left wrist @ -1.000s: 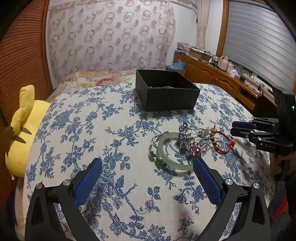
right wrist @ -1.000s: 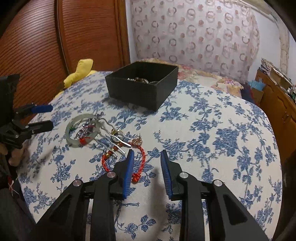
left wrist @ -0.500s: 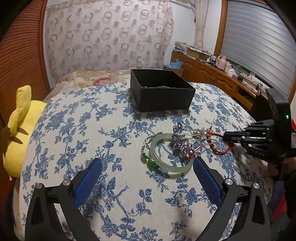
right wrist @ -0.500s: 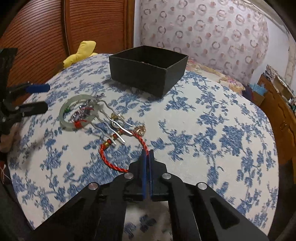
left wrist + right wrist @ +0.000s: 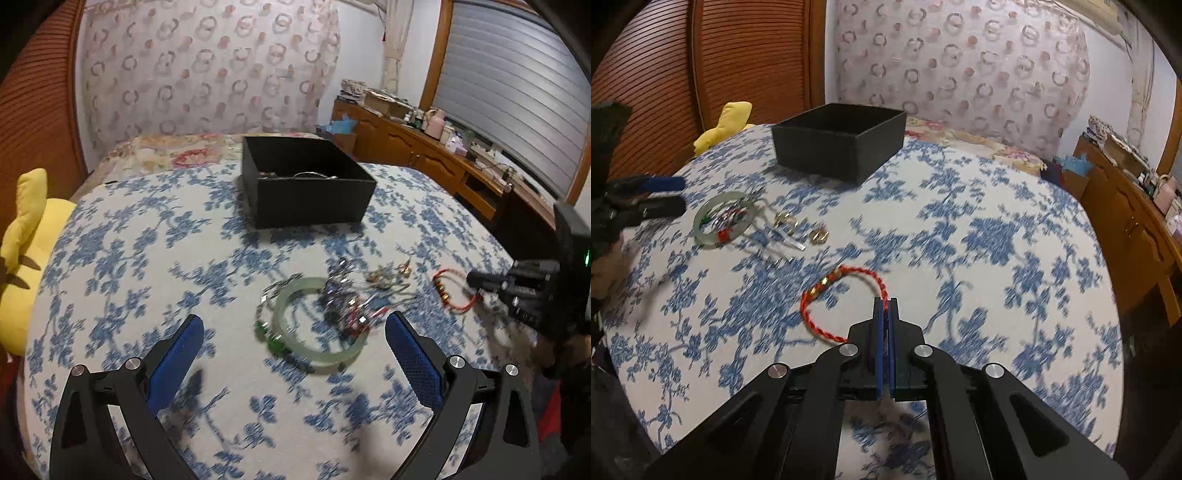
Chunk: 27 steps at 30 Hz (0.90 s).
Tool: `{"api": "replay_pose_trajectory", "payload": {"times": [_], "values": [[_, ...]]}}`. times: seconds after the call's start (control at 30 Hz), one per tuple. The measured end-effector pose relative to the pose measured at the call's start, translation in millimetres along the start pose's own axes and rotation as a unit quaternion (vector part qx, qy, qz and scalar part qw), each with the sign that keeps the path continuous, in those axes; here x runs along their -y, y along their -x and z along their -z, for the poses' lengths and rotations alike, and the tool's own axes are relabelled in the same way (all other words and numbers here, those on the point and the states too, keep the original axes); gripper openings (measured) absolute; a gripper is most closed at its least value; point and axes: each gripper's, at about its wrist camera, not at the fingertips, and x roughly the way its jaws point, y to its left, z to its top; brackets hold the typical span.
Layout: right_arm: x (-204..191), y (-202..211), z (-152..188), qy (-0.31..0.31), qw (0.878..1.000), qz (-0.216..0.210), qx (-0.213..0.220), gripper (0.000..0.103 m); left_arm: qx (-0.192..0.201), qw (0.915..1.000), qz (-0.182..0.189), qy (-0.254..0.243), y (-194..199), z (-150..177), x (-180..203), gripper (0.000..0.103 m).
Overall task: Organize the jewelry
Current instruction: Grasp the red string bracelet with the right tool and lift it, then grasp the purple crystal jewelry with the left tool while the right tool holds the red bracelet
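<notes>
My right gripper (image 5: 885,306) is shut on a red cord bracelet (image 5: 827,291) with gold beads and holds it just above the blue floral cloth; it also shows in the left wrist view (image 5: 452,291). A pale green bangle (image 5: 317,325) lies among tangled beaded jewelry and silver hairpins (image 5: 351,295); the bangle also shows in the right wrist view (image 5: 720,218). My left gripper (image 5: 295,350) is open and empty, close in front of the bangle. A black open box (image 5: 306,184) with some jewelry inside stands farther back.
A yellow plush toy (image 5: 22,251) lies at the bed's left edge. A wooden dresser (image 5: 424,147) with clutter runs along the right wall. Wooden slatted doors (image 5: 701,74) stand behind the bed.
My right gripper shut on the red bracelet, then pulled it away from the pile and lifted it. My left gripper stayed open and moved slightly toward the bangle.
</notes>
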Motion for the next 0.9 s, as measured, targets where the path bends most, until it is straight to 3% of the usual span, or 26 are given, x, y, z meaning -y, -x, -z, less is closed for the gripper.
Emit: {"api": "replay_pose_trajectory", "payload": {"times": [0.07, 0.23, 0.33, 0.5, 0.6, 0.87, 0.9], "values": [[-4, -1, 4, -0.003, 1.0, -0.006, -0.001, 0.003, -0.004, 0.9999, 0.013, -0.001, -5, -5, 4, 0.091], [-10, -2, 8, -0.008, 1.0, -0.007, 0.002, 0.003, -0.023, 0.9989, 0.041, 0.003, -20, -15, 13, 0.061], [-7, -3, 8, -0.016, 1.0, -0.013, 0.0, 0.003, -0.035, 0.9983, 0.047, 0.0, -29, -17, 20, 0.051], [-5, -3, 8, -0.019, 1.0, -0.014, 0.001, 0.003, -0.049, 0.9977, 0.046, 0.004, -39, -18, 24, 0.048], [-5, -3, 8, -0.022, 1.0, -0.017, 0.001, 0.003, -0.058, 0.9975, 0.039, 0.01, -46, -20, 24, 0.039], [-4, -3, 8, -0.024, 1.0, -0.019, 0.001, 0.003, -0.065, 0.9972, 0.035, 0.011, -55, -22, 28, 0.039], [-4, -3, 8, -0.024, 1.0, -0.019, 0.001, 0.003, -0.064, 0.9974, 0.031, 0.009, -55, -22, 28, 0.031]]}}
